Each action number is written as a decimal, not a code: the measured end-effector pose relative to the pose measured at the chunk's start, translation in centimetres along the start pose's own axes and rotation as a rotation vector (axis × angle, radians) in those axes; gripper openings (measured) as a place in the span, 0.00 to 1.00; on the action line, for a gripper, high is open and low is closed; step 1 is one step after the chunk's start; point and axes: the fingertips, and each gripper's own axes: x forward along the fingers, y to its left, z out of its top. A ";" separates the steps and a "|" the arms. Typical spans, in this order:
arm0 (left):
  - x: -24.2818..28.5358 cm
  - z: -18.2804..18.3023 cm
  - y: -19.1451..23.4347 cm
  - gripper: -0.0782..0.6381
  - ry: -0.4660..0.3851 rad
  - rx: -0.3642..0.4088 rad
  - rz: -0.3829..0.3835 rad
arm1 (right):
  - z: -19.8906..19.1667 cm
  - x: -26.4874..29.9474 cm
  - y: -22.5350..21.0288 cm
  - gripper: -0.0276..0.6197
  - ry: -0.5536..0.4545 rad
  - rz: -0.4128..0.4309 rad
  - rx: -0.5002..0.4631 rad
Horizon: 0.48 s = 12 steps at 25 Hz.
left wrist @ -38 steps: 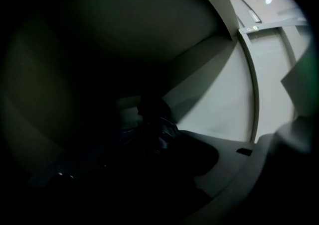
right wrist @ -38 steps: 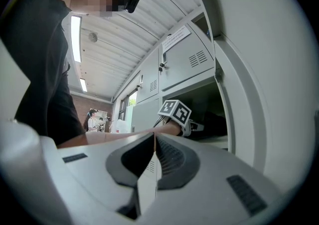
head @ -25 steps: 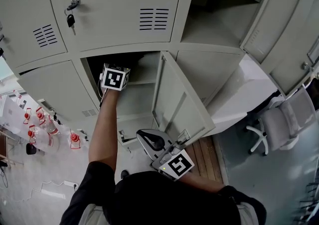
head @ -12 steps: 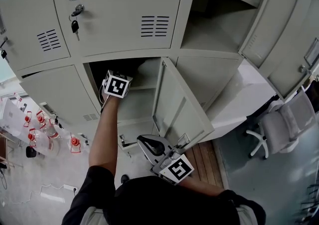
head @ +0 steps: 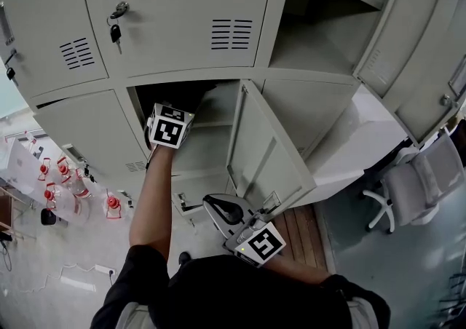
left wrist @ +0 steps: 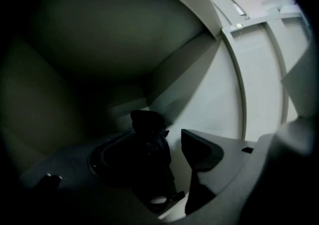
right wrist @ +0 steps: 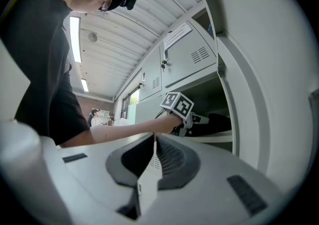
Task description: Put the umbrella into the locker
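Grey steel lockers (head: 182, 44) fill the far side of the scene. To the near left lies a pale floor, and a white office chair (head: 415, 189) stands at the right. One middle compartment stands open, its door (head: 269, 153) swung toward us and to the right.

Our bare left forearm (head: 149, 196) stretches straight into that compartment. The left gripper (left wrist: 152, 142) is carried inside, with its marker cube (head: 169, 129) at the opening. Its jaws have just been opening and now stand wide apart. The dark folded umbrella (left wrist: 147, 157) lies on the compartment floor between them, and a pale gap shows beside the right jaw.

The right gripper (right wrist: 153, 144) is held low and near the body, below the open door. Its jaws are together with nothing between them.

A key (head: 116, 29) hangs from the lock of the upper left door. A white paper label (right wrist: 177, 35) sits on a locker front, its print too small for us to read. Both cubes carry black-and-white square markers.
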 end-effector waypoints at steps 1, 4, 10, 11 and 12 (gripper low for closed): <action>-0.6 0.7 -0.2 0.52 -0.021 -0.003 -0.003 | -0.1 0.0 0.1 0.06 -0.004 0.006 0.004; -2.8 3.0 -0.9 0.52 -0.124 -0.038 -0.021 | -0.1 -0.2 0.2 0.06 -0.003 0.011 0.012; -8.4 7.3 -3.4 0.44 -0.383 -0.124 -0.075 | 0.1 -0.7 0.5 0.06 -0.024 0.025 0.024; -9.6 7.9 -3.8 0.41 -0.430 -0.138 -0.084 | 0.1 -0.9 0.5 0.06 -0.027 0.025 0.027; -10.7 8.5 -4.2 0.40 -0.477 -0.153 -0.091 | -0.1 -1.2 0.4 0.06 -0.019 0.021 0.029</action>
